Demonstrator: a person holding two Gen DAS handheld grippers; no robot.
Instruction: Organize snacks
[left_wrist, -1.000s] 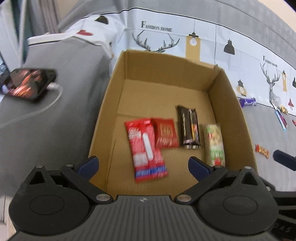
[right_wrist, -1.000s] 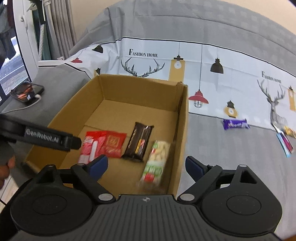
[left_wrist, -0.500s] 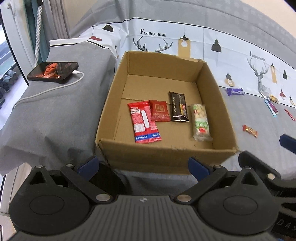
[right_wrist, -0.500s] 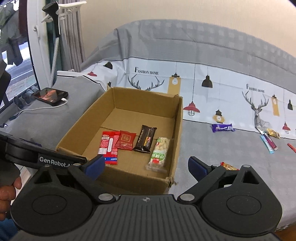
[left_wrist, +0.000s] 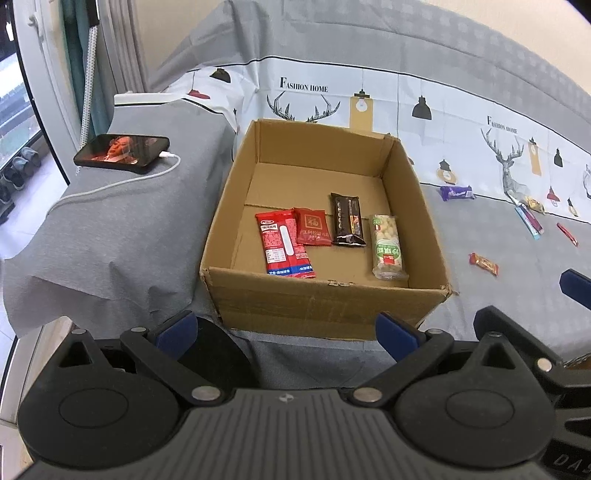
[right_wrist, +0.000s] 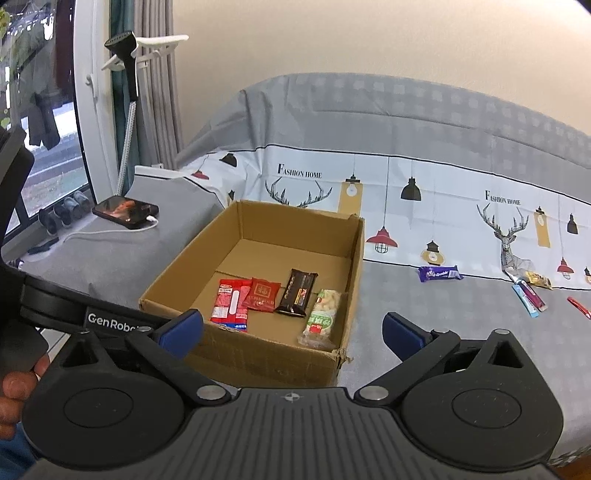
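An open cardboard box (left_wrist: 321, 308) (right_wrist: 258, 354) stands on the grey bed cover. Inside lie a long red packet (left_wrist: 282, 243) (right_wrist: 231, 302), a small red sachet (left_wrist: 313, 232) (right_wrist: 262, 294), a dark brown bar (left_wrist: 346, 219) (right_wrist: 297, 292) and a clear green-labelled snack pack (left_wrist: 387, 246) (right_wrist: 322, 319). Loose on the cover to the right are a purple bar (left_wrist: 457, 192) (right_wrist: 439, 273), an orange candy (left_wrist: 483, 263), a blue stick (right_wrist: 526, 300) and a red stick (left_wrist: 567, 234) (right_wrist: 579, 307). My left gripper (left_wrist: 286, 328) is open and empty, short of the box's near wall. My right gripper (right_wrist: 291, 330) has its jaws opening wide, nothing between them.
A phone (left_wrist: 122, 153) (right_wrist: 125, 210) on a white charging cable lies on the grey cushion left of the box. A printed white cloth (right_wrist: 406, 206) covers the back of the bed. A window and curtain (right_wrist: 125, 92) stand at far left. A hand (right_wrist: 14, 391) holds the left gripper's handle.
Both grippers pulled back and up from over the box, so the whole box and more of the bed show. The green-labelled pack now lies still in the box. The right jaws spread wider.
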